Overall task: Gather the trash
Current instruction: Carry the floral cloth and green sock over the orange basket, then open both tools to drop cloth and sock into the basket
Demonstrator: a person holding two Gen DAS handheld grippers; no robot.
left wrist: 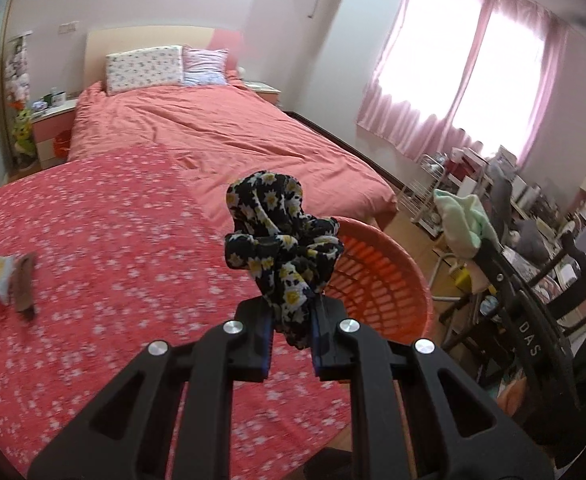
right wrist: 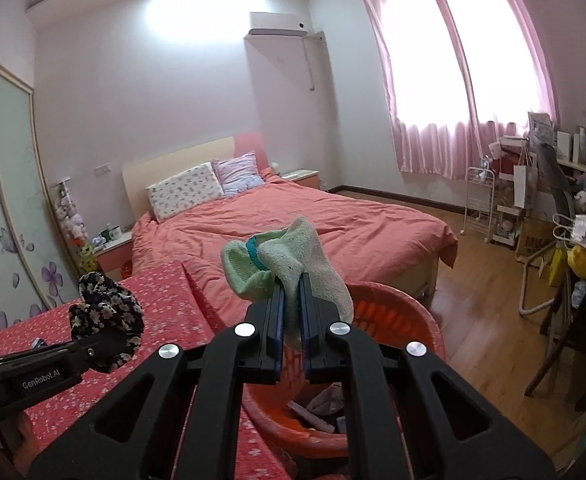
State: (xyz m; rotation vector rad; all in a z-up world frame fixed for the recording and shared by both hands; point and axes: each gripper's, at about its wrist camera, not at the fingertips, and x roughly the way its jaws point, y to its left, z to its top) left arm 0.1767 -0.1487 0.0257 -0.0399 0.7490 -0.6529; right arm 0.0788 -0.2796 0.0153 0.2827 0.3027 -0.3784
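Observation:
My left gripper [left wrist: 291, 314] is shut on a black cloth with yellow-white flowers [left wrist: 281, 236], held above the bed beside the orange plastic basket [left wrist: 381, 280]. My right gripper [right wrist: 291, 292] is shut on a pale green sock [right wrist: 293, 260], held over the same basket [right wrist: 397, 312], which holds a few items at its bottom. The right gripper with the green sock [left wrist: 465, 220] shows at the right of the left wrist view. The left gripper with the floral cloth [right wrist: 105, 312] shows at the left of the right wrist view. A small wrapper and a brown piece [left wrist: 9, 276] lie on the bed at the left.
The bed [left wrist: 113, 240] has a red flowered cover in front and a plain coral duvet [left wrist: 221, 132] behind. A cluttered desk with chairs [right wrist: 565, 248] and a white rack [right wrist: 481, 200] stand at the right by the pink curtains. The wooden floor [right wrist: 481, 280] lies between.

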